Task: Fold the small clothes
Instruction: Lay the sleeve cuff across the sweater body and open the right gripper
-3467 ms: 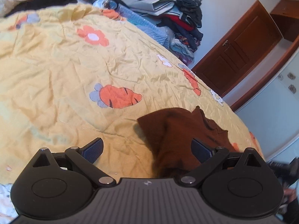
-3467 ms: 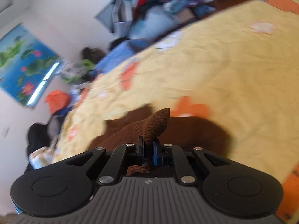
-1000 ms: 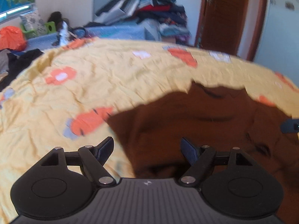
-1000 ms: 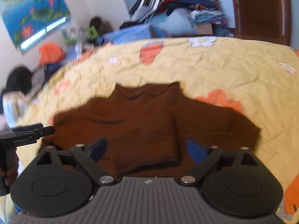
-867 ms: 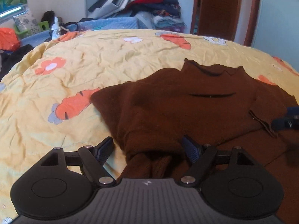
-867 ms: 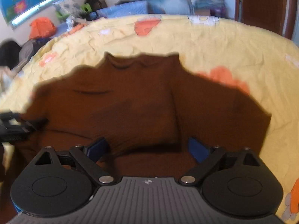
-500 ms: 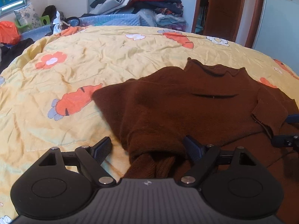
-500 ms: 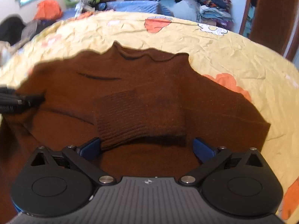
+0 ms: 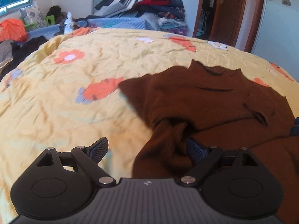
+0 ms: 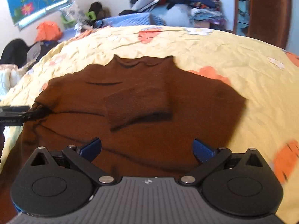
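Only the left view shows a bunched sleeve (image 9: 168,140) between the spread left tongs (image 9: 147,147); the right tongs (image 10: 146,148), also spread, overlook the whole brown sweater (image 10: 196,115).

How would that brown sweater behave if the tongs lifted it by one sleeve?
Probably floppy: the sweater lies limp on the bedspread, and its folded sleeve drapes flat. The sleeve by the left tongs bunches into soft ropes, so it would likely sag and unfold. The fuzzy knit looks grippy, not slippery.
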{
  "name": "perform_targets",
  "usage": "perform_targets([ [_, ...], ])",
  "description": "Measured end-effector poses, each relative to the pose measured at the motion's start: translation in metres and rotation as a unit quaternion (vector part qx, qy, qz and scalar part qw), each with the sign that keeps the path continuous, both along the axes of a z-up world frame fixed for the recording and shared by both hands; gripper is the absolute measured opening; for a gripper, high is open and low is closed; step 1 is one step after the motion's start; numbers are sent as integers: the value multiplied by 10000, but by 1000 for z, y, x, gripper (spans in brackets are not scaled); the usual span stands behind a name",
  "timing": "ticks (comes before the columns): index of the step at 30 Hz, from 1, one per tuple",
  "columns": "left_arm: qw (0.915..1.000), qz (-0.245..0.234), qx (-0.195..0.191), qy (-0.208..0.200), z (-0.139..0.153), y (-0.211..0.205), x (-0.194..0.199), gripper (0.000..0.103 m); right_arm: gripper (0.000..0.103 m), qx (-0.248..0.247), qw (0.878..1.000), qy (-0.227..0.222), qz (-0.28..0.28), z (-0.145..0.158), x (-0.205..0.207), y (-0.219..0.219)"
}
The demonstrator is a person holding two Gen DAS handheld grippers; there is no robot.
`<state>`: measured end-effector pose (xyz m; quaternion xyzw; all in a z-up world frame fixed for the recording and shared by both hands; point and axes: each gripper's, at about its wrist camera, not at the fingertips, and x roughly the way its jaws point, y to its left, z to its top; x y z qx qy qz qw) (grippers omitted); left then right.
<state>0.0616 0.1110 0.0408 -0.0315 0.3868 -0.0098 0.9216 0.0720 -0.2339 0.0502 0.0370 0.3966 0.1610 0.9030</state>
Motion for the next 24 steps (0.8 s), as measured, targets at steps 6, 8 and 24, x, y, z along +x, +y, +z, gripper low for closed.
perform_targets([
  [6,9979,189,-554,270,-7,22,-30,91,103,104,9987,229,-450,-2,-23,-40],
  [8,9984,158,-477,247,-8,19,-37,91,103,87,9983,260,-513,-5,-30,-45],
  [24,9972,-333,-570,359,-5,1,-80,92,103,-264,9993,248,26,-16,-78,-14],
])
